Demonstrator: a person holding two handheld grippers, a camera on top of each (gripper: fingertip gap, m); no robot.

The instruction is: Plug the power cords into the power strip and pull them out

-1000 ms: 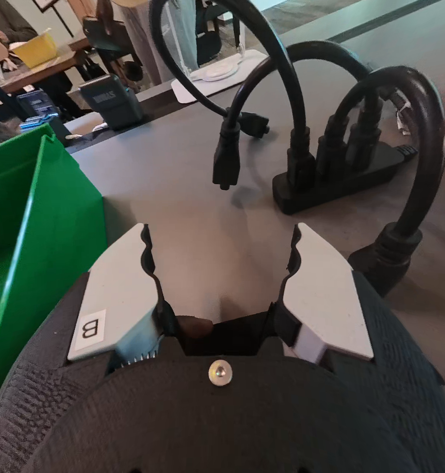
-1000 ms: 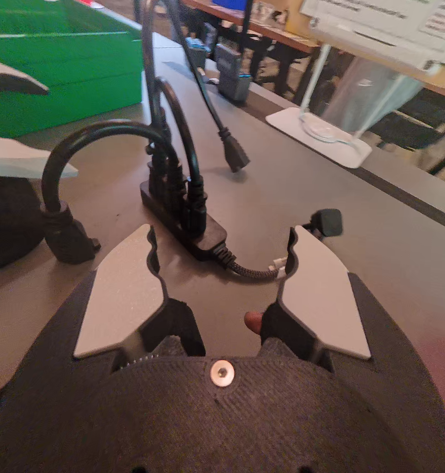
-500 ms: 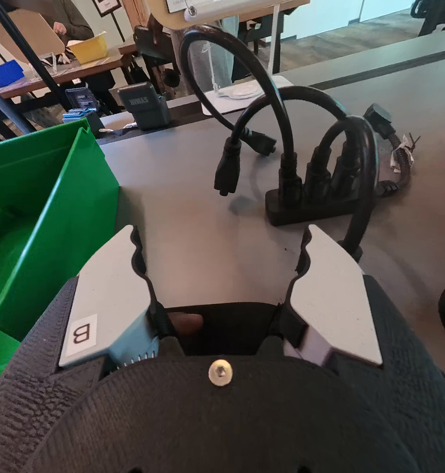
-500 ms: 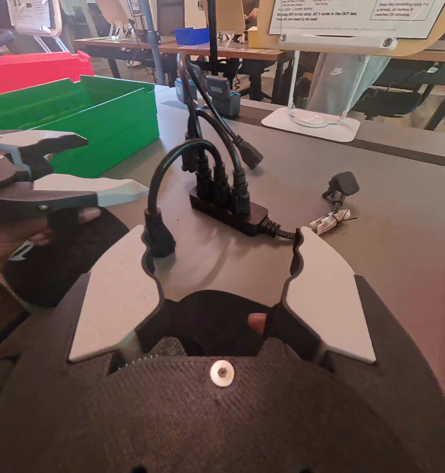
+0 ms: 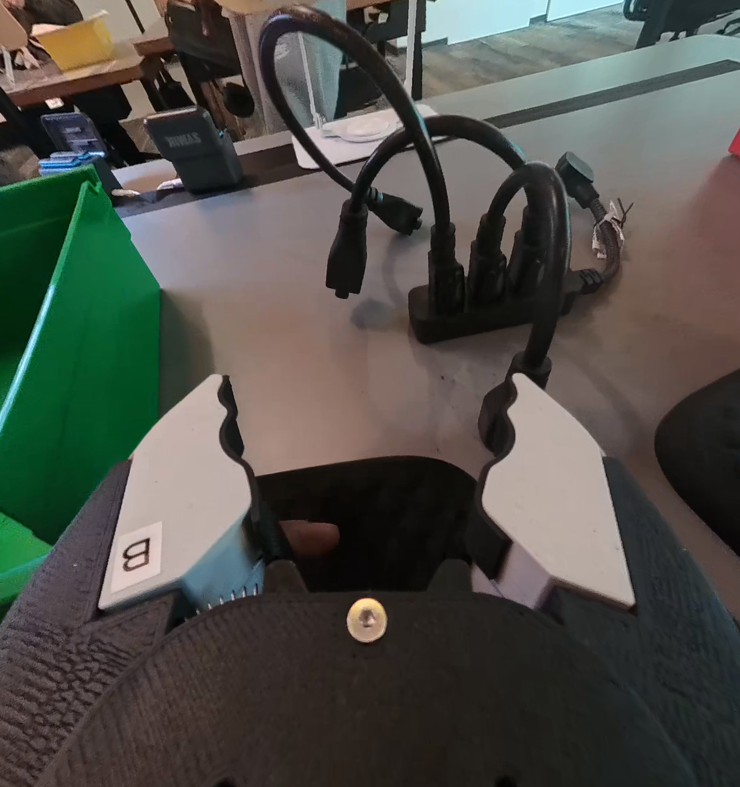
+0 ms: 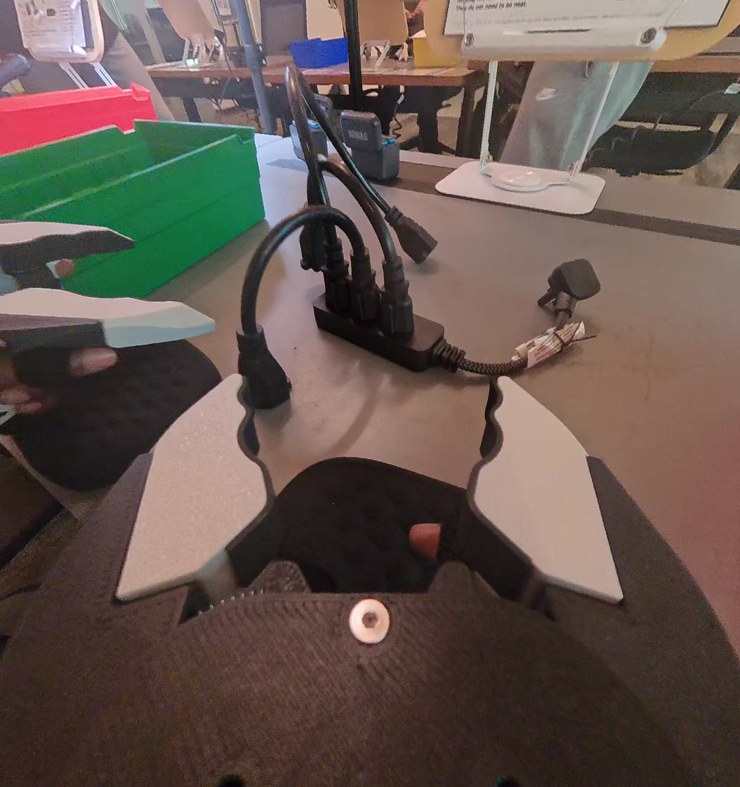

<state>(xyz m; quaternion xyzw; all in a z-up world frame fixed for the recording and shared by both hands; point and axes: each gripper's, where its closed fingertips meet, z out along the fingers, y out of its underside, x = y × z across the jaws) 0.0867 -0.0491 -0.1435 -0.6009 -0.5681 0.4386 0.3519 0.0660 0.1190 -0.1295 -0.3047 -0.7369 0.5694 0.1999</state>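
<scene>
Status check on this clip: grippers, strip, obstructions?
Left gripper and right gripper open, empty. Three cords seated in power strip. Nothing blocking.

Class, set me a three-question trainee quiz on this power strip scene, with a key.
1. True or false: three cords stand plugged into the power strip.
2. The bin beside the strip is: A red, B green, C blue?
3. Fill in: the left hand-held gripper and the right hand-held gripper are both ____.

Key: 1 true; 2 B; 3 open.
</scene>
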